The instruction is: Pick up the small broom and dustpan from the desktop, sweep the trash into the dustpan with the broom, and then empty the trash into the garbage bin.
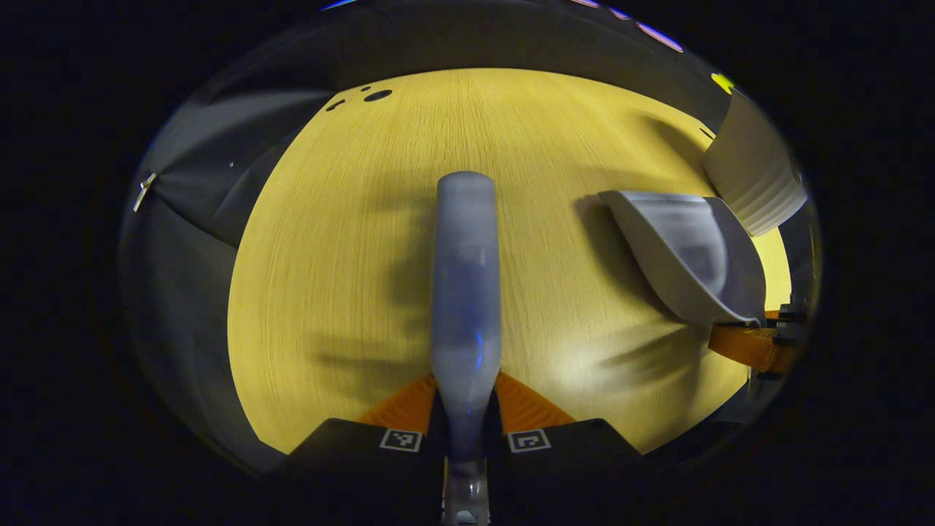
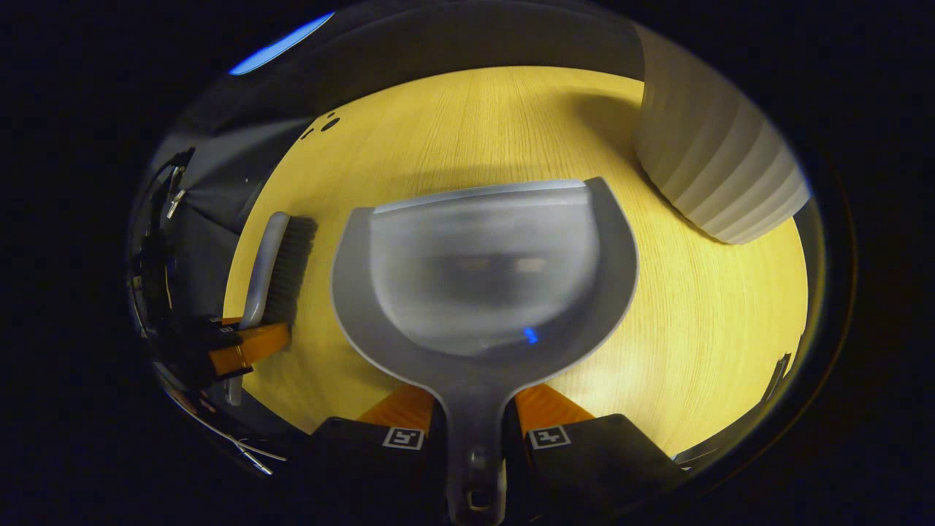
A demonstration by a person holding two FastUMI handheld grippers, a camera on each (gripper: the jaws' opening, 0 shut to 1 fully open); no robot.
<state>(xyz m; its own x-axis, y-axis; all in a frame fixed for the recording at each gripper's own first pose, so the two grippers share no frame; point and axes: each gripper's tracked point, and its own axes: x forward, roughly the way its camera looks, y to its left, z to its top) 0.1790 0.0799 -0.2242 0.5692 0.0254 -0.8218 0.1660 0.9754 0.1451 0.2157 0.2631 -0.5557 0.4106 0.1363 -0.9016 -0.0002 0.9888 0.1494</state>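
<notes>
Grey dustpan (image 2: 482, 277) clamped in right gripper (image 2: 475, 416).

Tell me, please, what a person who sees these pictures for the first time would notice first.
Most striking is the wide grey plastic dustpan, held by its handle in the right hand-held gripper above the yellow wooden desktop. Next, the long grey broom runs straight out from the left hand-held gripper. A ribbed white garbage bin stands at the desktop's far right.

Yellow wood-grain desktop (image 1: 350, 241) — dim booth, dark wall (image 2: 453, 36) behind.
</notes>
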